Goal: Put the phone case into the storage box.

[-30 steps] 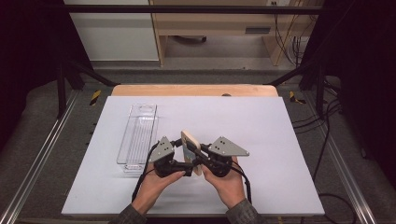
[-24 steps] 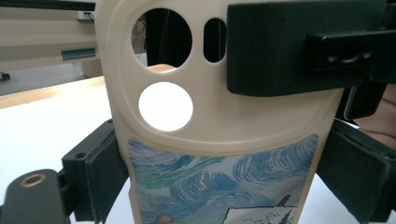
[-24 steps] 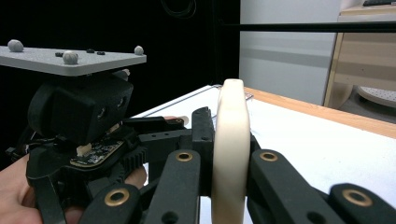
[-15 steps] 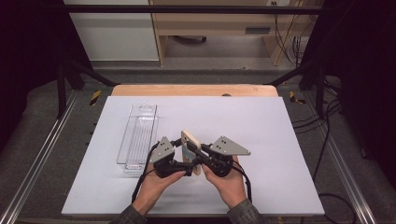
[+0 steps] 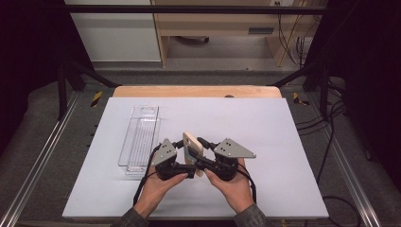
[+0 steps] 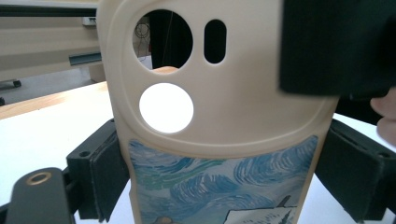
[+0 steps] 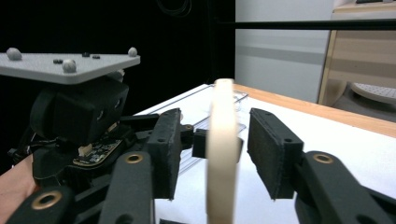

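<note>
**Phone case passes to the left claw as the right lets go**

The case [image 5: 193, 146], cream with a blue swirl print, stands on edge above the table [image 5: 283, 142], between the 2 claws. The left claw [image 5: 182, 158] grips it: in the left gripper view its 2 pads press the case's long sides, 1 on each, with the camera cut-outs above them. The right claw [image 5: 201, 158] is open around the same case. Its jaws have just been opening, and in the right gripper view the case's thin edge [image 7: 223, 154] stands between the pads [image 7: 275, 154] with a clear gap on both sides.

The likely step is a handover, with the case now carried by the left claw alone.

What could go wrong from here:

1. The left grip sits low on the case, so the tall upper part overhangs. A quick swing could make the case pivot or slip between the pads.
2. The right pads flank the case closely. Pulling that claw away at a slant could catch an edge and twist the case out of the left grip.
3. A clear tray [image 5: 139, 139] lies on the table just left of the left claw; a sweep that way could knock it.
</note>
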Available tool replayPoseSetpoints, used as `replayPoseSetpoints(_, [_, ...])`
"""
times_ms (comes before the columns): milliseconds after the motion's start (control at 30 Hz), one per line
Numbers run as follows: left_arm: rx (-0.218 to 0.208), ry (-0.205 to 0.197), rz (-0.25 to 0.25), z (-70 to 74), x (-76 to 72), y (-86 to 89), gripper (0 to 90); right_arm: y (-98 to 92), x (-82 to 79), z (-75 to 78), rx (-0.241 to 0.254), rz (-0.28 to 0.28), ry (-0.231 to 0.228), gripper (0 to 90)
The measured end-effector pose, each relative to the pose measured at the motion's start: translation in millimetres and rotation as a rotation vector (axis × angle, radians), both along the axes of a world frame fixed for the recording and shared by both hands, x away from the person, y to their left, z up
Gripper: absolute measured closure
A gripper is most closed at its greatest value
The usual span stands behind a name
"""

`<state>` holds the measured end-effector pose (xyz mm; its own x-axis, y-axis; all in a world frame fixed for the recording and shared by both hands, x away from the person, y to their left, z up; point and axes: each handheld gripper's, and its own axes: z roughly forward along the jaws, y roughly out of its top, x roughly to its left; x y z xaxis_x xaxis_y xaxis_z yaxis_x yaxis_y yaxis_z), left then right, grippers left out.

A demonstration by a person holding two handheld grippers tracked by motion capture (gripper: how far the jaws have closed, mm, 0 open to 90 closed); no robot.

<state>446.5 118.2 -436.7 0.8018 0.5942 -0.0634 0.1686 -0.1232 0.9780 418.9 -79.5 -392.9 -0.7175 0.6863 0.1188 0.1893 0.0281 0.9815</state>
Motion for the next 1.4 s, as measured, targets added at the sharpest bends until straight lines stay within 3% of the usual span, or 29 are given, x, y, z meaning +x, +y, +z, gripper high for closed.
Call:
replayPoseSetpoints(433, [0.006,-0.004,0.019,-1.5,1.1,1.5,11.1,-23.7,-7.4,13.5,0.006,-0.089,-0.04,23.7])
replayPoseSetpoints(800, [0.009,-0.013,0.027,-1.2,0.2,1.7,11.1,-45.5,-7.3,19.3,0.009,-0.169,-0.037,8.4])
replayPoseSetpoints(1233, [0.002,-0.023,0.029,-0.2,-4.5,0.4,11.1,-78.3,-13.1,8.4,0.005,-0.26,-0.045,4.0])
replayPoseSetpoints(1400, [-0.003,-0.031,0.042,2.7,-5.7,1.8,11.1,-89.8,-11.8,-7.1,-0.044,-0.287,-0.054,2.6])
